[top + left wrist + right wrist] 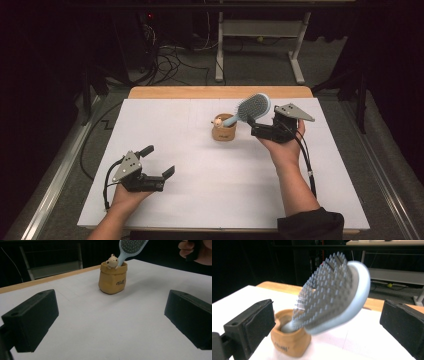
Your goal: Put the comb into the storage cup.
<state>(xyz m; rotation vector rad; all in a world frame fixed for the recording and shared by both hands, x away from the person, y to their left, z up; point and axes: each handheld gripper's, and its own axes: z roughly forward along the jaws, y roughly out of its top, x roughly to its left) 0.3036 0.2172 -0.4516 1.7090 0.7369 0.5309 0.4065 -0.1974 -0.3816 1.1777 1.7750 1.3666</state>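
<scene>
Where it enters the pouch [289, 340], the hairbrush [332, 297] handle is hidden.

We count one hairbrush [252, 107], pale blue, its handle standing in one tan pouch-shaped holder [223, 133]. One small animal figure [112, 260] peeks over that holder's rim. We see one worktop [200, 200], covered white. Two grippers are with us: one left gripper [161, 160] and one right gripper [255, 125], each with two black jaws, four jaws altogether. Two hands hold them, one apiece. Behind the worktop we count one white table frame [260, 30] on the floor.
</scene>
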